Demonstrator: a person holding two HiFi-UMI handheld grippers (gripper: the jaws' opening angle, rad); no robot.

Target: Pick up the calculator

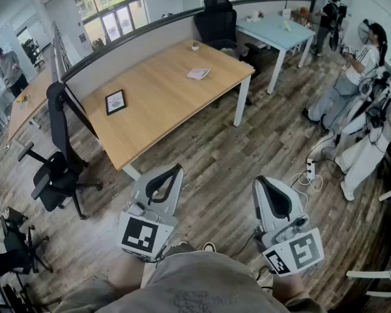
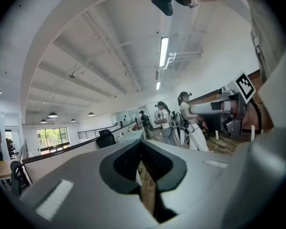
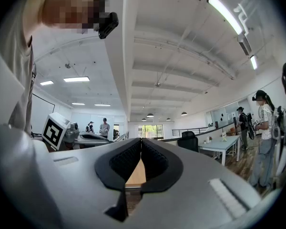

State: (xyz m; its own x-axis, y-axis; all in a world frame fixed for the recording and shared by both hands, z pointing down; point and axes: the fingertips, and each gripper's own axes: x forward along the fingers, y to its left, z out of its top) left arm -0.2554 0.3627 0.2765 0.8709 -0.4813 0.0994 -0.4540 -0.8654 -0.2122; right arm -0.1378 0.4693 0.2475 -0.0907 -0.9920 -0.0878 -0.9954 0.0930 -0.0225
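A long wooden table (image 1: 163,103) stands ahead of me across the plank floor. On its far right part lies a small flat pale-pink object (image 1: 199,73), which may be the calculator. A black-framed square panel (image 1: 115,102) lies on its left part. Both grippers hang low in front of me over the floor, well short of the table. My left gripper (image 1: 178,167) (image 2: 142,147) is shut with nothing between its jaws. My right gripper (image 1: 259,179) (image 3: 141,142) is shut and empty too, and points level toward the table.
A black office chair (image 1: 58,168) stands at the table's near left corner, another (image 1: 218,18) at the far end. A pale blue table (image 1: 277,31) is at the back right. People (image 1: 352,77) stand at the right, and a power strip (image 1: 309,169) lies on the floor.
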